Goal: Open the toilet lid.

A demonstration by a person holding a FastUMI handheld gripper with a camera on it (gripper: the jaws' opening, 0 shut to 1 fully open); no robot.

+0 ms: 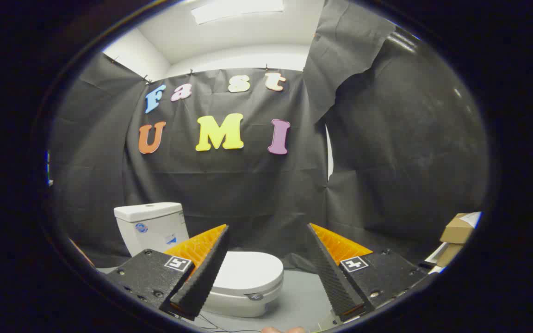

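Illumination comes from 1 ceiling light panel overhead, which is overexposed to plain white. The black cloth wall absorbs most light and reads dim, with faint creases visible. The toilet lid is evenly lit, without glare. Fisheye distortion bends straight lines increasingly toward the periphery. The gripper, with its 2 fingers spread apart, appears slightly soft at close range. Mid-distance detail is sharp.

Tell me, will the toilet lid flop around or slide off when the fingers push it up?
Probably neither: the toilet lid looks like one stiff, glossy shell, so likely rigid but slippery. It seems joined near the tank, so it should swing. The gripper is open, not touching.
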